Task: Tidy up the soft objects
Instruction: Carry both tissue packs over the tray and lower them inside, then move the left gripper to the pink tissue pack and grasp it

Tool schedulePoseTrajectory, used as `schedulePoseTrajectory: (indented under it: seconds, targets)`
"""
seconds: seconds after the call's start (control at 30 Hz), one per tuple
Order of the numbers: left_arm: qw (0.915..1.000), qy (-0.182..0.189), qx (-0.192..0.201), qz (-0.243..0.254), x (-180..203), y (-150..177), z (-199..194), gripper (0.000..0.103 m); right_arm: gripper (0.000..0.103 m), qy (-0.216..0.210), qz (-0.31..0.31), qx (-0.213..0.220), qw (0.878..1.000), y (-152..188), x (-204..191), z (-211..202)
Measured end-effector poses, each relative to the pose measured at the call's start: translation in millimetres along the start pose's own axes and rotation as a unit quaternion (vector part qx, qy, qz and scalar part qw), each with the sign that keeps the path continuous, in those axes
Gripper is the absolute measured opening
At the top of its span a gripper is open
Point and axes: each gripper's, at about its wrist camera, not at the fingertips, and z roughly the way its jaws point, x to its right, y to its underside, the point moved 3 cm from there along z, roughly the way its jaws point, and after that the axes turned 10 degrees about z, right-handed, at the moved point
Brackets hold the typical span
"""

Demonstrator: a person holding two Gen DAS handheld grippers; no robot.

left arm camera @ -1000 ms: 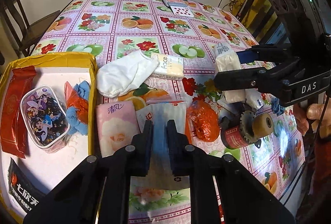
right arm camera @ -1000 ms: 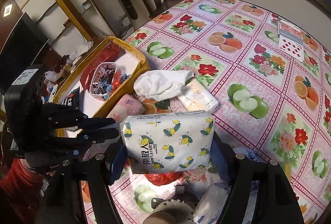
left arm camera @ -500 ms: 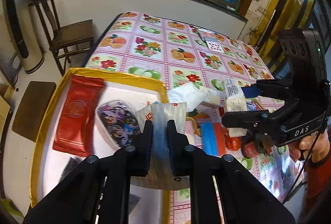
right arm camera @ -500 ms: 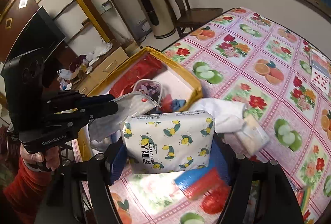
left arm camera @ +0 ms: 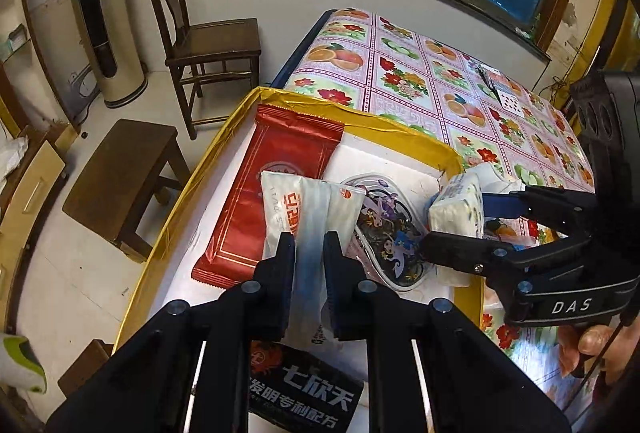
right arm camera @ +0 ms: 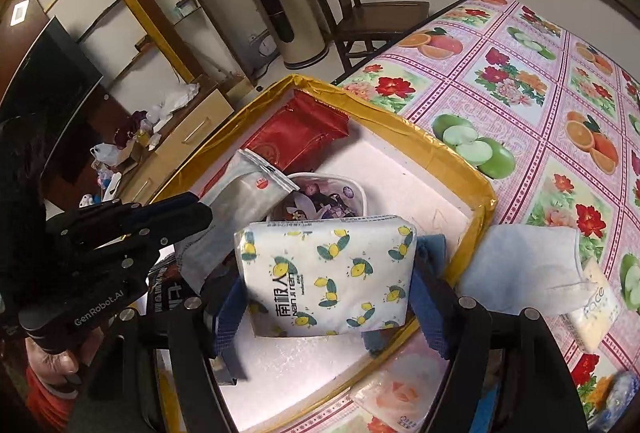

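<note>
My left gripper [left arm camera: 309, 265] is shut on a clear-and-white mask pouch [left arm camera: 312, 209], held above the yellow-rimmed box [left arm camera: 360, 113]. The right gripper [right arm camera: 328, 313] is shut on a lemon-print tissue pack [right arm camera: 328, 273], also over the box [right arm camera: 440, 149]. In the left wrist view the right gripper [left arm camera: 476, 223] with the tissue pack [left arm camera: 456, 205] hangs just right of my pouch. In the right wrist view the left gripper [right arm camera: 192, 213] holds the mask pouch [right arm camera: 240, 197] at the left. Inside the box lie a red pouch [left arm camera: 272, 193] and a cartoon-print clear container [left arm camera: 384, 233].
A black packet [left arm camera: 304, 401] lies at the box's near end. On the floral tablecloth [right arm camera: 520, 73] outside the box are a white cloth [right arm camera: 520, 273], a "Face" pack [right arm camera: 596, 309] and a pink tissue pack [right arm camera: 404, 389]. A chair [left arm camera: 208, 45] and stool [left arm camera: 120, 177] stand left of the table.
Both grippers have lifted and swung left from above the tablecloth to over the yellow box, each still holding its pack.
</note>
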Motion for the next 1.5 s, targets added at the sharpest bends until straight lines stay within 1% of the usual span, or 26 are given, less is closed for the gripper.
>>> schedulePoseTrajectory:
  seconds: [0.03,0.07,0.1,0.13,0.17,0.23,0.33,0.4,0.43,0.5,0.6,0.67,0.73,0.8,0.97,1.07,1.17,1.33,1.4,1.5]
  targets:
    - [1.0000,-0.007,-0.002,-0.003,-3,2,-1,0.026,0.077,-0.002,0.003,0.000,1.000,2,-1,0]
    - [0.9999,-0.016,-0.002,-0.005,-5,3,-2,0.045,0.080,-0.010,0.004,0.004,1.000,3,-2,-2]
    - [0.9998,-0.020,0.001,-0.007,-6,4,-5,0.056,0.086,-0.016,0.001,0.013,1.000,4,-3,-8]
    - [0.9997,-0.018,0.011,-0.010,-6,5,-10,0.066,0.089,-0.019,-0.003,0.023,1.000,4,-4,-14]
    - [0.9996,-0.016,0.020,-0.015,-7,5,-14,0.067,0.092,-0.020,-0.005,0.034,0.999,4,-5,-21]
    - [0.9988,-0.009,0.037,-0.029,-8,4,-27,0.068,0.093,-0.028,0.002,0.058,0.998,4,-4,-38]
    - [0.9979,0.010,0.054,-0.036,1,3,-43,0.075,0.093,-0.041,0.025,0.080,0.996,9,2,-65]
    - [0.9980,0.026,0.054,-0.021,16,7,-52,0.075,0.093,-0.054,0.031,0.095,0.994,20,8,-87]
    - [0.9978,0.038,0.052,-0.013,26,9,-55,0.075,0.093,-0.053,0.035,0.103,0.993,29,14,-99]
    - [0.9967,0.070,0.041,0.002,49,13,-56,0.076,0.095,-0.064,0.043,0.111,0.991,46,25,-119]
    - [0.9914,0.128,0.016,0.021,85,20,-52,0.076,0.095,-0.061,0.057,0.122,0.989,75,48,-147]
    - [0.9876,0.155,-0.007,0.028,109,24,-46,0.076,0.096,-0.054,0.066,0.131,0.988,93,65,-165]
    - [0.9841,0.173,-0.023,0.034,130,26,-40,0.076,0.096,-0.049,0.082,0.136,0.986,108,82,-181]
    - [0.9825,0.179,-0.035,0.037,147,26,-33,0.076,0.097,-0.054,0.099,0.144,0.983,122,97,-195]
    - [0.9819,0.178,-0.054,0.037,174,23,-14,0.076,0.097,-0.063,0.116,0.154,0.979,147,113,-213]
    - [0.9854,0.155,-0.060,0.035,178,20,1,0.076,0.097,-0.077,0.128,0.157,0.976,159,123,-219]
    - [0.9897,0.122,-0.065,0.038,176,21,13,0.076,0.097,-0.086,0.140,0.157,0.974,169,135,-223]
    - [0.9923,0.092,-0.073,0.040,172,21,24,0.076,0.097,-0.095,0.158,0.157,0.970,176,154,-223]
    - [0.9942,0.074,-0.064,0.045,173,19,24,0.076,0.097,-0.104,0.165,0.155,0.968,178,158,-221]
    - [0.9953,0.060,-0.059,0.047,174,15,28,0.076,0.097,-0.106,0.168,0.151,0.968,180,162,-217]
